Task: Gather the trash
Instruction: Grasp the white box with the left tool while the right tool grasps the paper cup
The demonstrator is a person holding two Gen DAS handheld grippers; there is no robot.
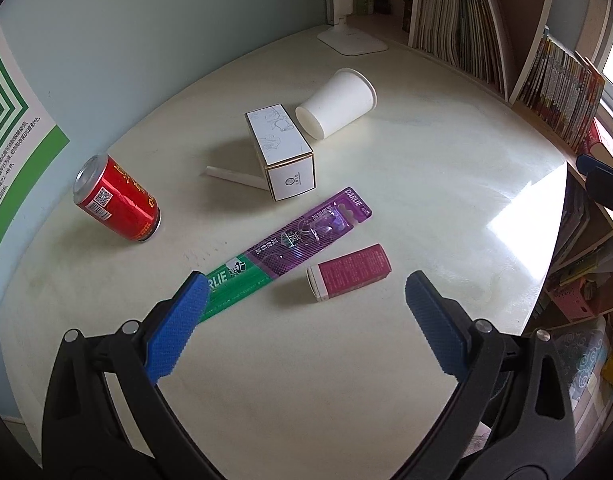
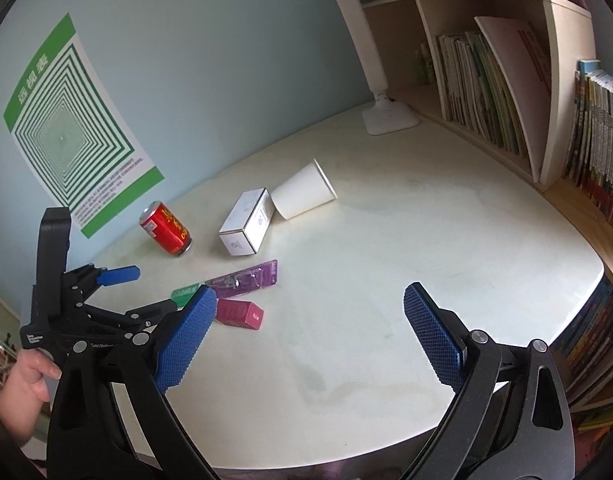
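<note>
Left wrist: toothbrush pack (image 1: 294, 240) beside left claw (image 1: 306, 284).

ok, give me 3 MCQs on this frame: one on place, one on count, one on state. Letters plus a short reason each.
1. The white carton lies between which two things?
A. desk lamp and books
B. red can and paper cup
C. pink box and table edge

2. How many trash items are on the table?
A. three
B. five
C. eight

3. The paper cup is:
A. upright
B. crushed flat
C. lying on its side

Key:
1 B, red can on one side of the carton, cup on the other.
2 B, can, carton, cup, toothbrush pack, pink box.
3 C, its open mouth faces sideways.
</note>
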